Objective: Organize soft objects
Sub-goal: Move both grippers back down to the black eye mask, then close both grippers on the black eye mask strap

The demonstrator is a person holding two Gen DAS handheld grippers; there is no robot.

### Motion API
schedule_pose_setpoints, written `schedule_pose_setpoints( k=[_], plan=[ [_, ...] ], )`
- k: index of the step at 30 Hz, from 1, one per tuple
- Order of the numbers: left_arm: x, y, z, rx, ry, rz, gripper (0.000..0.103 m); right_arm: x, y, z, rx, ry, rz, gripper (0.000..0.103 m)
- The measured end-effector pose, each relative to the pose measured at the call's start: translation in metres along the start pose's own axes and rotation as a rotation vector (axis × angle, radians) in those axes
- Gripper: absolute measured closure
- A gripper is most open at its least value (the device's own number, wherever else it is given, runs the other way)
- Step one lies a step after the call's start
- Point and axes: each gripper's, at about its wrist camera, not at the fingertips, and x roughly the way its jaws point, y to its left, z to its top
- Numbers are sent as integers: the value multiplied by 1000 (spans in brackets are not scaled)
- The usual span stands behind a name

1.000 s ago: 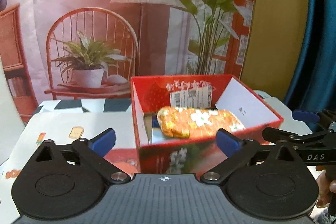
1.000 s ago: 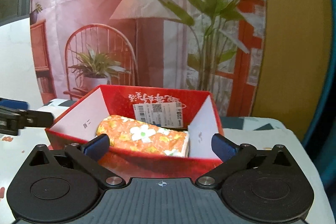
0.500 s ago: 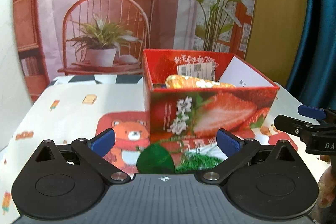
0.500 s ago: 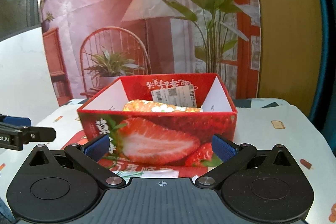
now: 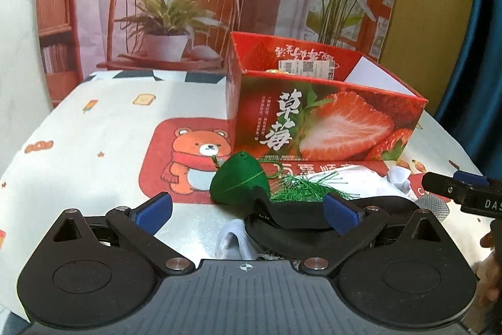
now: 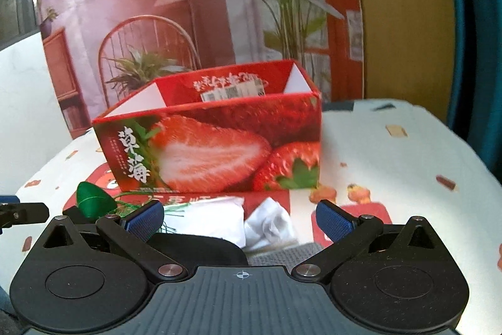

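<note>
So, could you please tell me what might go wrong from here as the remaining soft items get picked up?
1. The green silk pouch trails a loose green tassel over the black fabric piece; the left claw, jaws open, could snag threads or lift both.
2. The white crumpled cloth and white packet lie touching, so the right claw may grab two.
3. The red strawberry-print cardboard box could slide if bumped.
</note>
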Motion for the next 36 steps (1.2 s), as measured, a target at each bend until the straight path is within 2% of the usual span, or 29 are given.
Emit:
schedule_pose_setpoints(
  k=[3, 5, 8, 9, 10, 14, 19, 23, 28, 36],
  plan=[
    [2, 1, -4, -8, 9, -5, 2, 1, 2, -3, -15, 11, 24, 0],
    [1, 1, -6, -13, 6, -10, 7, 1, 6, -4, -31, 15, 46, 1],
    [2, 2, -6, -17, 11, -30, 28, 0, 12, -5, -58, 31, 82, 5],
    [4, 1, -7, -13, 20, -43, 40, 1, 14, -5, -64, 37, 91, 6],
    [6, 0, -8, -10, 29, -52, 47, 2, 15, -5, -64, 47, 99, 6],
    [14, -5, -12, -4, 36, -73, 48, 3, 20, -7, -78, 64, 124, 7],
    [28, -6, -15, -3, 75, -88, 48, 1, 20, -9, -71, 76, 138, 17],
    [32, -5, -19, -6, 99, -101, 48, -4, 18, -11, -58, 90, 141, 18],
    [34, -2, -20, -20, 116, -99, 60, -2, 21, -16, -69, 134, 118, 22],
    [39, -5, -23, -3, 149, -92, 62, 17, 13, -26, -20, 243, 113, 23]
  ],
)
